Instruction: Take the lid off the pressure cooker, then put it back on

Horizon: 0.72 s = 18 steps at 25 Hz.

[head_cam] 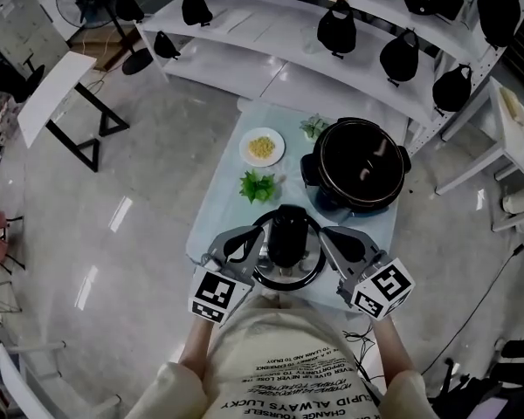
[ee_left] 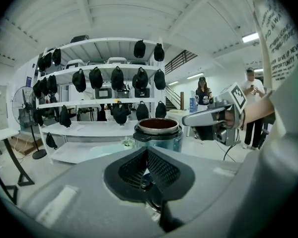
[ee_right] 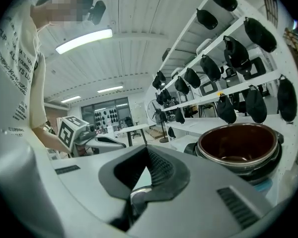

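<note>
Lid (head_cam: 287, 238) hangs at lower centre of the head view, its rim pinched on either side by the closed left gripper (head_cam: 258, 262) and right gripper (head_cam: 326, 253), while the open pressure cooker (head_cam: 318, 175) lies up-right of it, nearer the right gripper.

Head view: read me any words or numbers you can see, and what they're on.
"ALWAYS LUCKY": upside down on the person's shirt.
"CHANGE YOURSELF": same shirt, the line nearer the bottom edge.
Smaller shirt lines: too small to read.
Marker cubes: square patterns, no words.
Lid: no readable print.
</note>
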### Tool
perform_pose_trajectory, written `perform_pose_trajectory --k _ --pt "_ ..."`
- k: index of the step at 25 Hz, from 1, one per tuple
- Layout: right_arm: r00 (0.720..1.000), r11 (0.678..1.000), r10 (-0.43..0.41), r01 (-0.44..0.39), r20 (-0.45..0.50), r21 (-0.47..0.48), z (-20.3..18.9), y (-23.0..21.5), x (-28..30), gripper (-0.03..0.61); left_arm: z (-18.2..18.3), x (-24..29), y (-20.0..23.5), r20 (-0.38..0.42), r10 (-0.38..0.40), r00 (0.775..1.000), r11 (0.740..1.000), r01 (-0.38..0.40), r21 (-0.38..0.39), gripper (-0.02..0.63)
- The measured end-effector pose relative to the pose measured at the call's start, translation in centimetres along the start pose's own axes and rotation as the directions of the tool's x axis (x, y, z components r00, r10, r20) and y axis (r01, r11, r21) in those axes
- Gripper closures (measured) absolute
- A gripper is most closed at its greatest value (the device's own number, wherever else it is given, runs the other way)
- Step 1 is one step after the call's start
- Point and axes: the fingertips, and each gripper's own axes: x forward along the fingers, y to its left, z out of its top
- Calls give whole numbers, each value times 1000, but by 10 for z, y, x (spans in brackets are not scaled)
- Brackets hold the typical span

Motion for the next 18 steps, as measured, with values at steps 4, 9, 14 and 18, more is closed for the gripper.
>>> perform_pose_trajectory --k 4,9,14,18 --pt "999 999 33 -33 -2 -23 0 -1 0 574 -4 1 0 -32 28 999 1000 -27 14 584" --pt "999 999 44 -44 -16 -27 -10 -6 -2 571 -11 0 -3 -44 30 999 999 -31 -15 584" --pt "990 991 119 -124 -81 -57 -27 0 0 496 -21 -1 -10 -75 0 997 1000 -1 -16 557" --pt "981 983 157 -167 -109 -82 -40 2 3 382 -35 2 -16 -129 -28 991 999 31 20 360"
